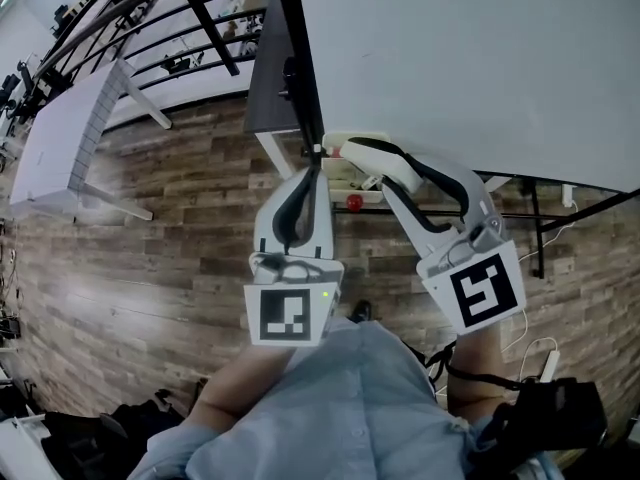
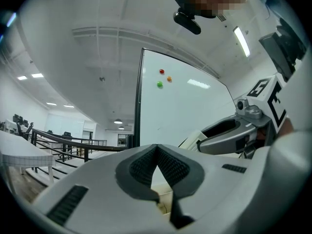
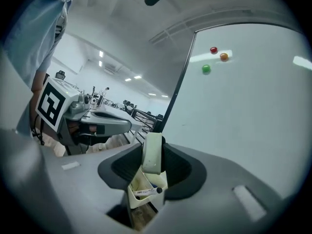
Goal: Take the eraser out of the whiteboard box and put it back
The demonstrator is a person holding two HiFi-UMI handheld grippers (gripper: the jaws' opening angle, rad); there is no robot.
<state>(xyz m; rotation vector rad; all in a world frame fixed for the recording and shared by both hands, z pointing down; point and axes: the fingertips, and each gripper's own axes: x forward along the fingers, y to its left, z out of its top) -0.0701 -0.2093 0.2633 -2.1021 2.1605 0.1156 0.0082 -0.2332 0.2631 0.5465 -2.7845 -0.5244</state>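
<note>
My right gripper (image 3: 152, 155) is shut on a cream-white eraser (image 3: 152, 152), which stands upright between the pads. It hangs just above the cream whiteboard box (image 3: 141, 191), and a marker (image 3: 148, 191) lies in that box. In the head view the eraser (image 1: 332, 151) and right gripper (image 1: 340, 151) are over the box (image 1: 352, 180), at the lower left corner of the whiteboard (image 1: 470, 58). My left gripper (image 1: 316, 154) is beside them on the left. Its jaws (image 2: 156, 147) are shut with nothing between them, and part of the box (image 2: 163, 199) shows below them.
Three small magnets (image 3: 213, 50) stick high on the whiteboard. A red round thing (image 1: 354, 202) sits at the box's front. A white table (image 1: 70, 138) and a black railing (image 1: 150, 8) stand to the left on the wood floor. Cables (image 1: 545, 358) and a black bag (image 1: 550, 418) lie at the lower right.
</note>
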